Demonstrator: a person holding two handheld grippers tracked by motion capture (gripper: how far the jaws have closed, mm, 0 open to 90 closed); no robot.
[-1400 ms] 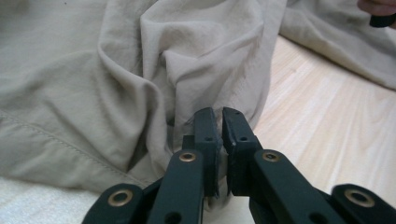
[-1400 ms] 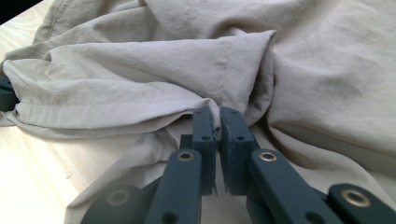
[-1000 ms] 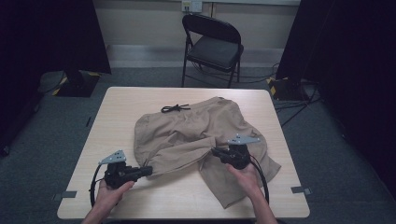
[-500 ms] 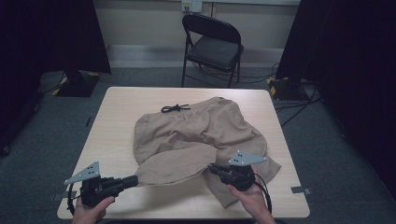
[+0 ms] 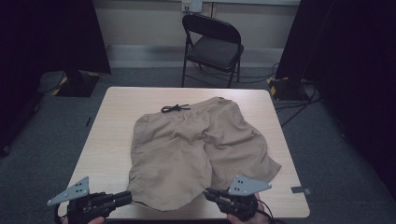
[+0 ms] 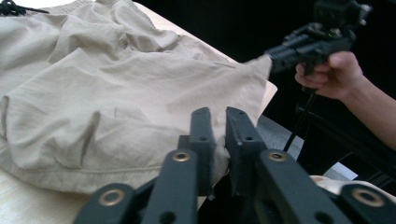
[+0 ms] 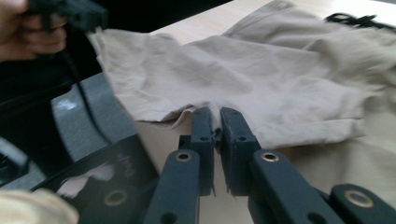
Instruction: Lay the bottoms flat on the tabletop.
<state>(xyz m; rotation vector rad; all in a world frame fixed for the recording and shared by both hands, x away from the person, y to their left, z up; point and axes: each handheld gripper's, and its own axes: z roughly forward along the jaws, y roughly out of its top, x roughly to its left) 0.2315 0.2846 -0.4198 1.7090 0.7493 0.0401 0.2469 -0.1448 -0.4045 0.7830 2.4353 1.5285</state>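
Observation:
Tan shorts (image 5: 196, 149) lie spread on the wooden table (image 5: 116, 121), with a black drawstring (image 5: 175, 108) at the far waistband. The nearer leg is drawn out to the table's front edge. My left gripper (image 5: 127, 197) holds one corner of that leg's hem, and my right gripper (image 5: 208, 192) holds the other. In the left gripper view the hem sits in the narrow gap of my jaws (image 6: 219, 112); in the right gripper view it sits at the jaw tips (image 7: 215, 112). Both pairs of jaws have just been opening a little, with cloth still between them. Both corners hang lifted past the table edge.
A black folding chair (image 5: 212, 46) stands beyond the table's far edge. Grey carpet surrounds the table, with cables and dark curtains at the sides. Both of the person's hands are low at the front edge.
Both grippers moved back toward the table's front edge, pulling the hem with them. The leg, earlier raised and bunched mid-table, now lies stretched out flat.

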